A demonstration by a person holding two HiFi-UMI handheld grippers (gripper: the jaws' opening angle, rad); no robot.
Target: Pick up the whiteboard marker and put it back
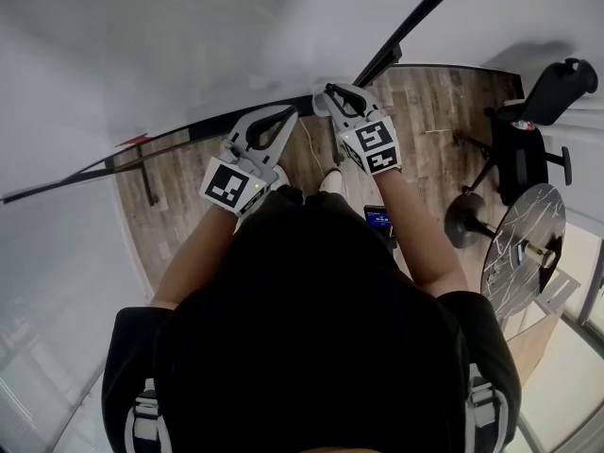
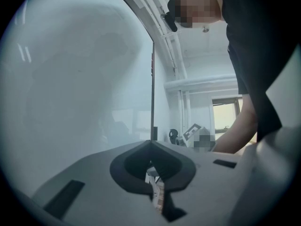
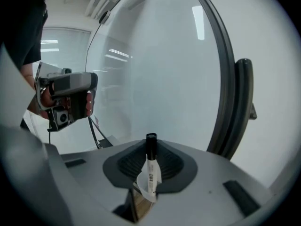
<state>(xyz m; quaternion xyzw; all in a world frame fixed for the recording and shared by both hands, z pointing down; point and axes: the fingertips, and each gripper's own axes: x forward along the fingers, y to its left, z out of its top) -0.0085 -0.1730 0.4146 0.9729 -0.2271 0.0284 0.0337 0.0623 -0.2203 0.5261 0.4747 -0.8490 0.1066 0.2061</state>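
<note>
The whiteboard marker (image 3: 150, 171), white-bodied with a black cap, stands upright between the jaws of my right gripper (image 3: 149, 147), which is shut on it. That gripper (image 1: 330, 92) is raised close to the whiteboard (image 1: 189, 45), near its black frame (image 3: 225, 79). My left gripper (image 1: 286, 114) hangs just to its left, pointing level at the board, jaws closed together at the tips (image 2: 152, 144) with nothing held. Each gripper shows in the other's view: the left gripper (image 3: 66, 98) and the right gripper's marker cube (image 2: 193, 132).
The board's dark lower rail (image 1: 170, 144) runs across in front of me, with a small red thing (image 1: 132, 142) on it. To my right on the wood floor stand a black office chair (image 1: 533, 130), a round stool base (image 1: 467, 220) and a round glass table (image 1: 524, 253).
</note>
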